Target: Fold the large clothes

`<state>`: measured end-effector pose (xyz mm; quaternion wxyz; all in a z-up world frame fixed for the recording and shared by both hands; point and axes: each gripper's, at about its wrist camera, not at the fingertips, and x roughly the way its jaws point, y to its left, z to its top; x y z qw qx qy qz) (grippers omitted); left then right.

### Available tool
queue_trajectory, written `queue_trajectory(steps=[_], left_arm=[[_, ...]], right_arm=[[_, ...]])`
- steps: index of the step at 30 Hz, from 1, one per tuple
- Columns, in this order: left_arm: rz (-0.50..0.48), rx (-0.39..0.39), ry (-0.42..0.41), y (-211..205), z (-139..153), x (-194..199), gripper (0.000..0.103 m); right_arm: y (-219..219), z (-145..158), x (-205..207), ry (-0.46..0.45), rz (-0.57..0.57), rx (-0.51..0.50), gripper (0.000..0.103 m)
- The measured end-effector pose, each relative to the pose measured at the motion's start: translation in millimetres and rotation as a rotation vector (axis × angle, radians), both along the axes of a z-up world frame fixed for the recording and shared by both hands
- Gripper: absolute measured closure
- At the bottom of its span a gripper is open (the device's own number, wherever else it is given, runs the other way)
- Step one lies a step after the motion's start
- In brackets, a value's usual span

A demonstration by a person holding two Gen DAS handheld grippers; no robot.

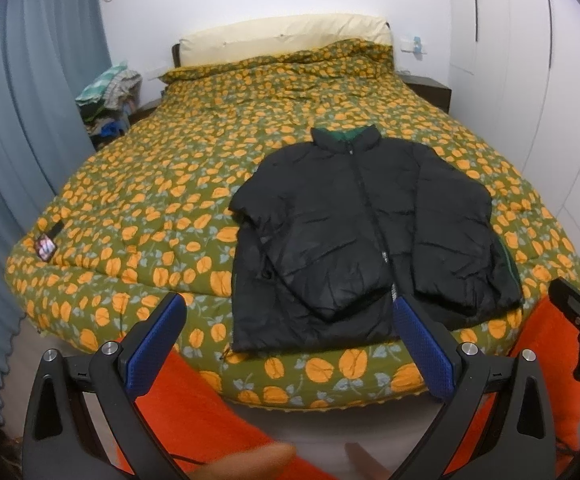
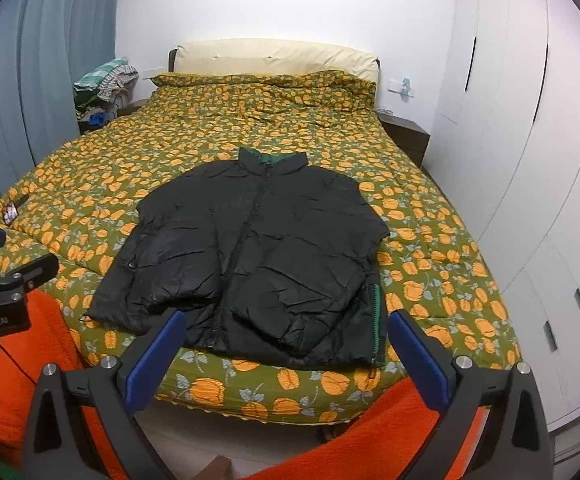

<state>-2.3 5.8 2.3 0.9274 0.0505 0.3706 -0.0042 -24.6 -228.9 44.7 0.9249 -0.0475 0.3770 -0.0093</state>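
Note:
A black puffer jacket (image 1: pixel 354 228) with a green collar lining lies flat, zipped, front up, near the foot of the bed; both sleeves are folded in over the front. It also shows in the right wrist view (image 2: pixel 258 256). My left gripper (image 1: pixel 286 312) is open and empty, held off the foot of the bed just short of the jacket's hem. My right gripper (image 2: pixel 286 328) is open and empty, also short of the hem. Each gripper's body shows at the edge of the other's view.
The bed has a green quilt with orange flowers (image 2: pixel 430 264) and a cream headboard (image 2: pixel 274 56). A small tagged item (image 1: pixel 46 246) lies on the left edge. A clothes pile (image 1: pixel 110 96) stands at the back left. White wardrobes (image 2: pixel 530 160) line the right. Orange fabric (image 1: pixel 202 408) is below the grippers.

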Motion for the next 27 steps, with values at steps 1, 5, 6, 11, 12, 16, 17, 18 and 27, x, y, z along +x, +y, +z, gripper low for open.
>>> queue_trajectory(steps=[1, 5, 6, 11, 12, 16, 17, 18, 27], left_arm=[[0.003, 0.001, 0.0, 0.3, -0.1, 0.4, 0.0], [0.007, 0.007, 0.0, -1.7, -1.5, 0.3, 0.0], [0.005, 0.01, -0.002, -2.2, -1.4, -0.1, 0.0], [-0.003, 0.018, -0.003, -6.1, -2.0, -1.4, 0.0], [-0.002, 0.019, -0.005, -6.6, -2.0, -1.7, 0.0], [0.0, 0.023, -0.015, -6.5, -0.4, -2.1, 0.0], [-0.001, 0.023, -0.016, -6.9, -0.5, -2.1, 0.0], [-0.001, 0.024, -0.016, -7.1, -0.6, -1.8, 0.0], [-0.007, 0.022, -0.013, -8.6, -1.1, 0.0, 0.0]], right_arm=[[-1.1, 0.3, 0.2, 0.001, 0.0, 0.01, 0.0], [-2.8, 0.9, 0.6, -0.004, -0.007, 0.014, 0.0], [-3.2, 1.3, 0.4, -0.005, -0.01, 0.015, 0.0], [-3.4, 0.2, 0.2, -0.002, -0.009, 0.021, 0.0], [-3.1, -0.3, 0.6, 0.0, -0.009, 0.021, 0.0], [-1.2, -1.8, 3.2, 0.01, -0.004, 0.015, 0.0], [-0.4, -1.9, 3.6, 0.011, -0.005, 0.011, 0.0], [-0.7, -2.2, 4.1, 0.013, -0.006, 0.01, 0.0], [0.7, -3.3, 5.7, 0.012, -0.017, -0.026, 0.0]])
